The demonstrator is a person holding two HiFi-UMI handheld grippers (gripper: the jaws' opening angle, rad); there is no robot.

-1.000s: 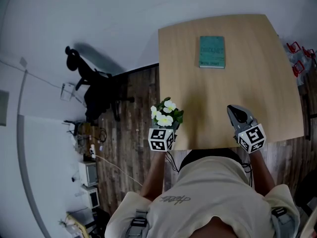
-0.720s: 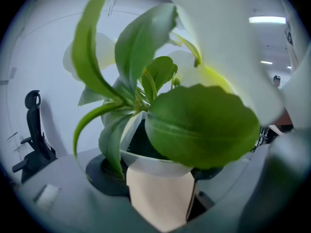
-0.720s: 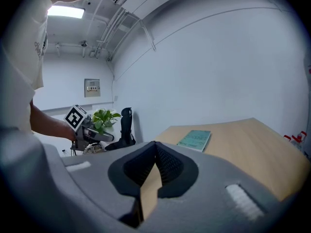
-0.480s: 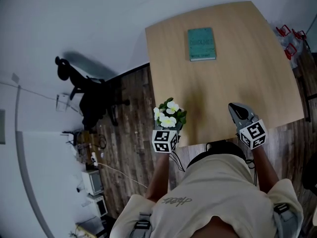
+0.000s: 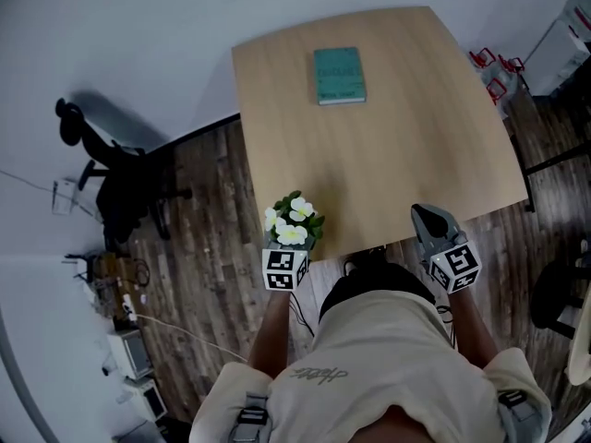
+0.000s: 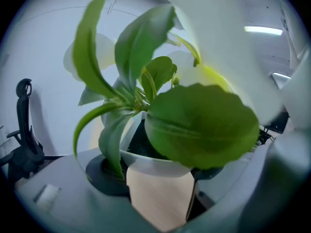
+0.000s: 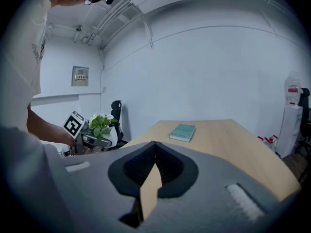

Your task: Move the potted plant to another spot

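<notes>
Off to the left of the table [image 5: 397, 146], out on the wooden floor, an office chair [image 5: 115, 169] stands well apart from it and has no part in this. Next comes the left gripper [image 5: 289, 245], at the table's near left corner, its jaws clamped either side of the small white pot of the potted plant [image 5: 294, 221]. The left gripper view shows the pot wedged between the two pads, with leaves and pale flowers filling most of what lies ahead. From where I stand the plant looks to be carried rather than resting, hanging right at that corner's edge with the floor just beside it, though I can't be sure the pot's base is clear of the tabletop. So I'd say the pickup is done and the carry is under way, with the setting down left to do. The tabletop offers plenty of bare wood for that. The only thing lying on it is a teal book [image 5: 339, 75] toward the table's far side, well apart from the plant. Over at the table's near right edge the right gripper [image 5: 430, 220] hangs with its jaws pressed together on nothing, taking no share of the load
</notes>
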